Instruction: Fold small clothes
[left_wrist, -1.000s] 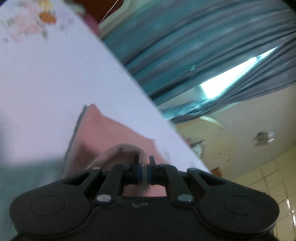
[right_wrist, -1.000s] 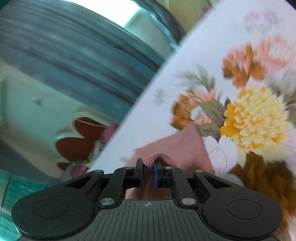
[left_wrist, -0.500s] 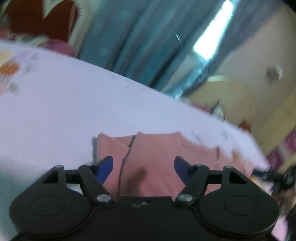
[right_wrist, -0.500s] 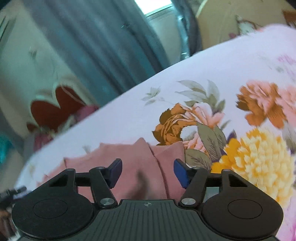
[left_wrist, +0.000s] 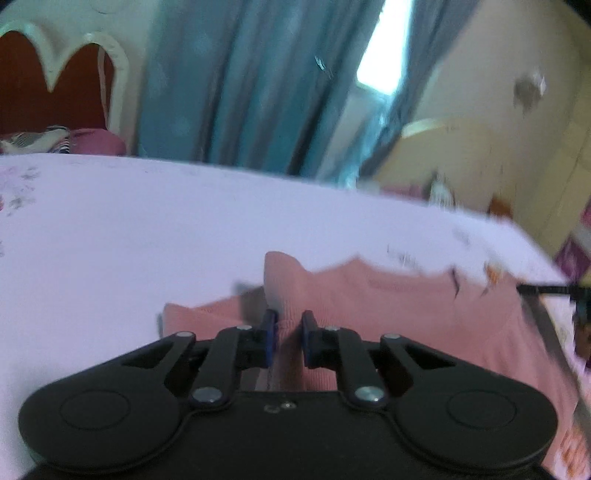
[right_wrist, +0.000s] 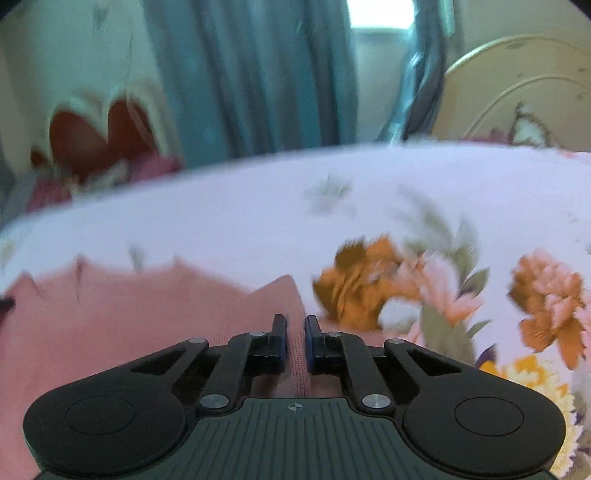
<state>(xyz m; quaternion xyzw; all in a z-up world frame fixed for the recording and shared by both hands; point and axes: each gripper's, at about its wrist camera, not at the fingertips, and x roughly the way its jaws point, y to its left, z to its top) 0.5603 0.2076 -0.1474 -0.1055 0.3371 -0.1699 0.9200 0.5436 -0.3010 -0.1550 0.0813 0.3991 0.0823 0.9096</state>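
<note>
A small pink knit garment (left_wrist: 406, 306) lies on a floral bedsheet (left_wrist: 129, 221). My left gripper (left_wrist: 288, 325) is shut on a raised fold at the garment's left edge. The garment also shows in the right wrist view (right_wrist: 147, 314), spreading to the left. My right gripper (right_wrist: 294, 330) is shut on its right edge, next to an orange printed flower (right_wrist: 354, 284). The other gripper's tip shows at the far right of the left wrist view (left_wrist: 576, 295). Both views are blurred.
The bedsheet (right_wrist: 258, 206) stretches far ahead of both grippers. Blue curtains (left_wrist: 240, 81) and a window hang beyond the bed. A red and white headboard (left_wrist: 55, 74) stands at the far left, a cream headboard (right_wrist: 517, 85) at the right.
Both grippers were open over the garment half a second ago and have now shut on its edges. Before that they had let go of the cloth they held one second ago.
</note>
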